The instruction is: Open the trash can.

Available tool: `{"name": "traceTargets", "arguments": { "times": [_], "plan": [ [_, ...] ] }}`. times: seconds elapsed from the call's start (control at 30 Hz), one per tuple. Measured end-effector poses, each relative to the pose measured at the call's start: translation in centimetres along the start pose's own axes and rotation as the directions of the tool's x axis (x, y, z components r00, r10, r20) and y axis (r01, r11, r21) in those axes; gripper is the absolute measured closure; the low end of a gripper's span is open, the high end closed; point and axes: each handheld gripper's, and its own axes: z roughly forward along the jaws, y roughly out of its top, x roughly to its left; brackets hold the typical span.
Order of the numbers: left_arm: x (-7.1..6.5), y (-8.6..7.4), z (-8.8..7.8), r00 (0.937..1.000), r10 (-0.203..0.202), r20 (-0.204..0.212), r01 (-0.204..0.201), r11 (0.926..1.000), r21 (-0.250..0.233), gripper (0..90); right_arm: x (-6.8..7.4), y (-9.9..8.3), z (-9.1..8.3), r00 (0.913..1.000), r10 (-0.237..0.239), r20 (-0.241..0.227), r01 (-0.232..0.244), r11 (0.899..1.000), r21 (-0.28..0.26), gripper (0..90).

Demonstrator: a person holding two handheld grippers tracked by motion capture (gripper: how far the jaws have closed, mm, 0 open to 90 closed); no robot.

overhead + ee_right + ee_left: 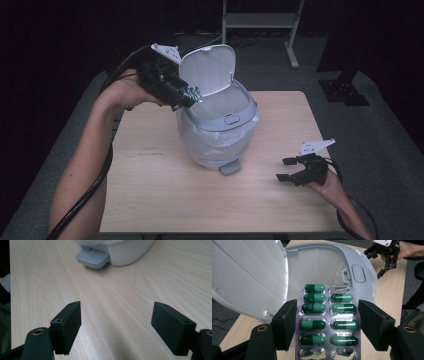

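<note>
Left gripper (pixel 192 97) clamps a blister pack (pixel 328 322) of green capsules by its two long edges, held at the rim of the open pedal bin (pixel 220 132), just in front of the raised lid (pixel 209 67). Bin mouth beyond the pack is open, white liner (pixel 200 140) showing. Print on capsules too small to read. Right gripper (pixel 290 170) sits low over the table (pixel 150 180) near its right edge, jaws wide apart, nothing between them; bare wood ahead up to the bin's foot pedal (pixel 92 258).
</note>
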Motion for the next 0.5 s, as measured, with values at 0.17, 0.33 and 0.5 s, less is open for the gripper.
{"name": "traceTargets", "arguments": {
  "times": [0.17, 0.33, 0.5],
  "plan": [
    [0.1, 0.6, 0.2, 1.0000, 0.000, 0.006, 0.000, 1.0000, 0.002, 33.3, -0.1, -0.1, -0.2, 1.0000, 0.002, 0.002, -0.002, 1.000, -0.005, 22.9],
    [0.2, 1.2, 0.3, 1.0000, 0.008, 0.001, -0.008, 1.0000, 0.002, 33.3, -0.2, -0.1, -0.3, 1.0000, 0.004, 0.002, -0.004, 1.000, -0.013, 22.9],
    [0.3, 1.7, 0.7, 0.9999, 0.017, 0.001, -0.017, 0.9998, 0.008, 33.3, -0.1, 0.0, -0.3, 1.0000, 0.001, -0.001, -0.001, 1.000, -0.012, 22.9]
  ]
}}
